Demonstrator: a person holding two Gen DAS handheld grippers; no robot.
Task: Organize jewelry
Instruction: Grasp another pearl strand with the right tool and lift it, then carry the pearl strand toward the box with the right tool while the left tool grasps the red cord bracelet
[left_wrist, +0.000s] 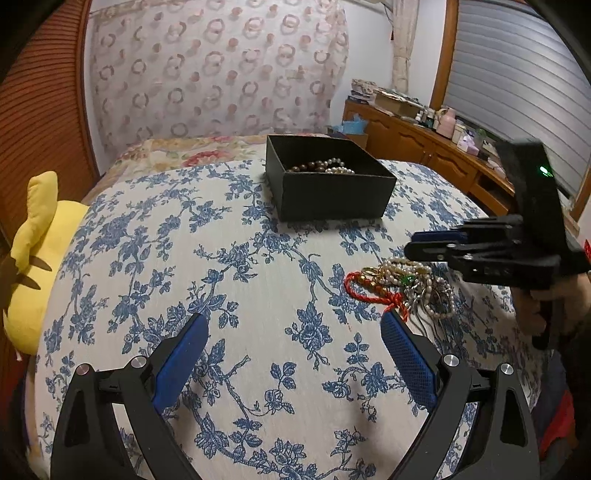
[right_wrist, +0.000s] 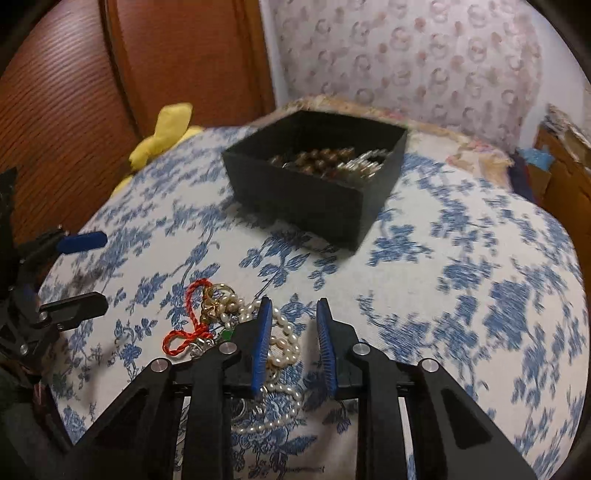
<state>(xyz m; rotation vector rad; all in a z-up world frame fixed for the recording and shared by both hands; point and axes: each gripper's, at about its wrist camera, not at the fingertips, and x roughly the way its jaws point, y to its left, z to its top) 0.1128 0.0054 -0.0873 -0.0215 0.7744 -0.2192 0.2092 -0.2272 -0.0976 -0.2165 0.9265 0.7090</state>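
Hovering over the tangled jewelry pile well short of the black box, right gripper narrowed with nothing pinched, left gripper spread wide beside it; probably next, dropping onto the pearls and pinching.

Landmark = bed cover, white w/ blue flower print, spread over most of the bed. At its far edge: a 2nd cloth, cream w/ red & yellow flowers, showing from under it. Off its left edge: yellow plush toy, partly cut off by the frame. Behind that, left of the cover: ribbed brown wood panel. Beyond the far edge: sheer curtain w/ pink ring pattern, hanging vs pale wall. Right of the cover: wooden cabinet, top crowded w/ boxes, bottles & small items, too small to ID. Above cabinet: grey slatted shutter in a wood frame.
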